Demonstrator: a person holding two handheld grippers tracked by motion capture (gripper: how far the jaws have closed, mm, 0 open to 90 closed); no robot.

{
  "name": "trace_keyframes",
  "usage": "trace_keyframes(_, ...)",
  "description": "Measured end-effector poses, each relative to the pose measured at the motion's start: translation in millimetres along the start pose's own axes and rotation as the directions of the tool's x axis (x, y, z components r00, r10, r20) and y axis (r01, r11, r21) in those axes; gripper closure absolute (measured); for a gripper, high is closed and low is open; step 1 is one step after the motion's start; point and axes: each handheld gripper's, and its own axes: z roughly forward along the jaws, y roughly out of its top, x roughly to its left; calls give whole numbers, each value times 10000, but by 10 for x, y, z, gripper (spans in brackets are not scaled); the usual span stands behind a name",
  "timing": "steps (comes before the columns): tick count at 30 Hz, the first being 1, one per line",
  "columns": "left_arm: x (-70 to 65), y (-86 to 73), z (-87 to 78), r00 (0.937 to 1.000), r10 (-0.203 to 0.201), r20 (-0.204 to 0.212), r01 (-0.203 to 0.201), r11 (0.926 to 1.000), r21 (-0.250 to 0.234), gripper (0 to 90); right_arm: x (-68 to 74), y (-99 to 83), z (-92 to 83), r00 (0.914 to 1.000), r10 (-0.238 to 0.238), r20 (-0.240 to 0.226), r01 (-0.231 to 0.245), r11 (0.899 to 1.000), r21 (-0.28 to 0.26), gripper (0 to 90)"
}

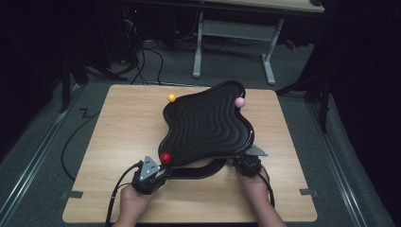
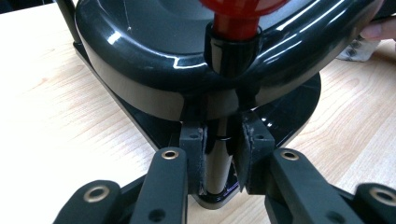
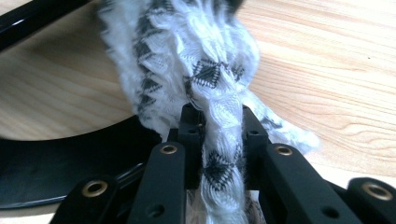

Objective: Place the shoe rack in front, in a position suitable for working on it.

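At the near edge of the wooden table [image 1: 118, 142], the person's two hands each hold a gripper. The left gripper [image 2: 219, 161] is clamped on a glossy black post [image 2: 219, 158] that carries a red ball [image 1: 165, 157] on top; the post rises at the near-left corner of a black wavy tray [image 1: 205, 125]. In the left gripper view the jaws press the post from both sides, below the tray's rounded rim.

The right gripper [image 3: 219, 144] pinches a white cloth [image 3: 205, 70] with a black pattern, bunched between its jaws beside the tray's black base [image 3: 56, 172].

Farther off, a yellow ball [image 1: 171, 98] and a pink ball [image 1: 240, 102] stand at the tray's far corners.
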Motion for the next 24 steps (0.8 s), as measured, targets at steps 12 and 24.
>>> trace_keyframes(12, -65, -12, -26, 9998, 127, 175, -127, 9999, 8, 749, 141, -22, -43, 9967, -554, -591, 563, 9983, 141, 767)
trace_keyframes(24, -92, 2, -19, 9993, 270, 277, -272, 9996, 69, 749, 824, -101, -132, 9657, -1140, -2333, 1196, 9928, 97, 767)
